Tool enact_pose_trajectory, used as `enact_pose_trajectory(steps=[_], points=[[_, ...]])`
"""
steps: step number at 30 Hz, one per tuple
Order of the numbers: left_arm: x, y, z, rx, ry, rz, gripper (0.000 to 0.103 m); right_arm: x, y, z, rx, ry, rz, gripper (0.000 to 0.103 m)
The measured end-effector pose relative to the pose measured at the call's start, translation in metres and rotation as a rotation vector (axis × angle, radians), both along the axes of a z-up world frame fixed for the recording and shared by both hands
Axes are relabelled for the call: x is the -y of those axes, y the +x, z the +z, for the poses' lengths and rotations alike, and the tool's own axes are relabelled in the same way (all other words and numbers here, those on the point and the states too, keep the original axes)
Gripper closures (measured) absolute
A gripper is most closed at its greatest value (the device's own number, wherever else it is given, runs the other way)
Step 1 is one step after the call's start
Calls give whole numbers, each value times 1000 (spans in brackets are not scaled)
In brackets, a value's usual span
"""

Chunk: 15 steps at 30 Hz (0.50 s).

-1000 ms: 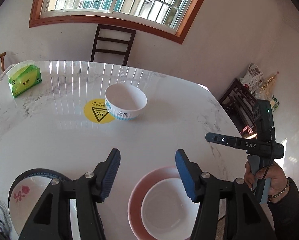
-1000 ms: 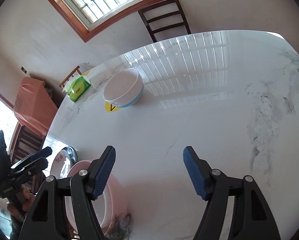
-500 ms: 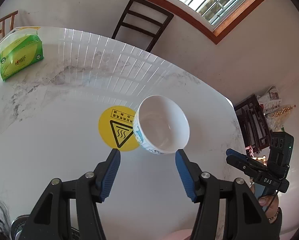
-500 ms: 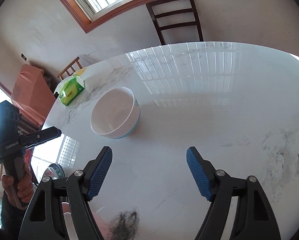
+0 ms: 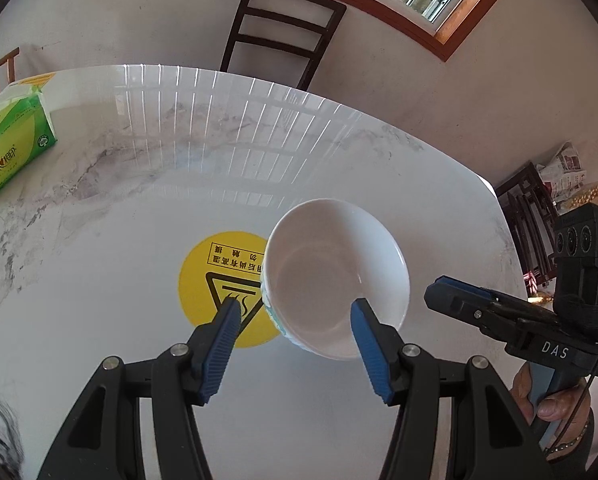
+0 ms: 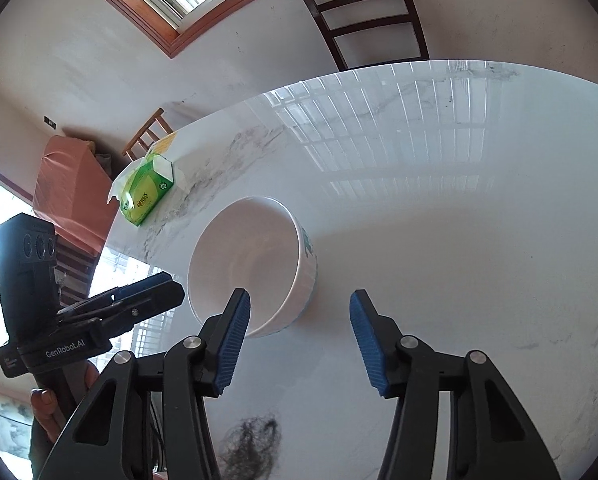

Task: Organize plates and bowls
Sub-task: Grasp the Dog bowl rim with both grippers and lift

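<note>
A white bowl [image 5: 335, 284] stands upright on the marble desk [image 5: 99, 280], right of centre in the left wrist view, its left edge overlapping a yellow warning sticker [image 5: 223, 284]. The left gripper [image 5: 295, 314] hangs over the bowl's near rim, fingers apart, gripping nothing. The right gripper [image 6: 299, 312] is closing, the bowl's near right wall between its fingers, pads not yet pressing. A green tissue pack [image 6: 147, 192] lies at centre left.
</note>
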<state>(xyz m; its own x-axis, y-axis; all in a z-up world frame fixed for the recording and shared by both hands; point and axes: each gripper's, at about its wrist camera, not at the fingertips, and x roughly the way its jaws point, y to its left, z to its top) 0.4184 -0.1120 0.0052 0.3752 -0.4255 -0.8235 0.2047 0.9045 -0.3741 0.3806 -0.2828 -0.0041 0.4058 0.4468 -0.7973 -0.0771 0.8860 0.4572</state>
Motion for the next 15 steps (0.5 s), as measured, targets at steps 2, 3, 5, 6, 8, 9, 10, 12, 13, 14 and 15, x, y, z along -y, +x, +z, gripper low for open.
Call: enact_pose_trajectory(steps=[2,3,5,6,8,9,10,12,13,14,15], points=[[2,3,-3,4,8,9,45,-3,6,-4,-20,-12,-4,54],[4,5,-4,5,28,16,45,-3,9,-6,-26,-18,-7,54],[7,9,-9,7,42,8,45,-7,14,-9,-38,-29,-1,56],[9,10,-11,4,55,9,45,-8,17,-11,-45,-37,-1,56],[12,12,-18,-26,45,13,45,-11,22,-13,-54,-38,2,56],[13,14,-21,-34,34,12,45,-14,24,-15,-59,-42,9,57],[15,15,-23,-38,52,11,45,-16,26,-17,-69,-57,9,58],[20,17,-27,-42,94,14,45,-18,28,-25,-92,-65,10,60],[22,19,-29,-44,105,18,45,-20,30,-28,-100,-62,20,65],[25,19,-31,-45,116,17,56,-20,31,-32,-108,-62,26,75],[26,20,-35,-55,124,17,69,-20,31,-35,-114,-65,26,81]])
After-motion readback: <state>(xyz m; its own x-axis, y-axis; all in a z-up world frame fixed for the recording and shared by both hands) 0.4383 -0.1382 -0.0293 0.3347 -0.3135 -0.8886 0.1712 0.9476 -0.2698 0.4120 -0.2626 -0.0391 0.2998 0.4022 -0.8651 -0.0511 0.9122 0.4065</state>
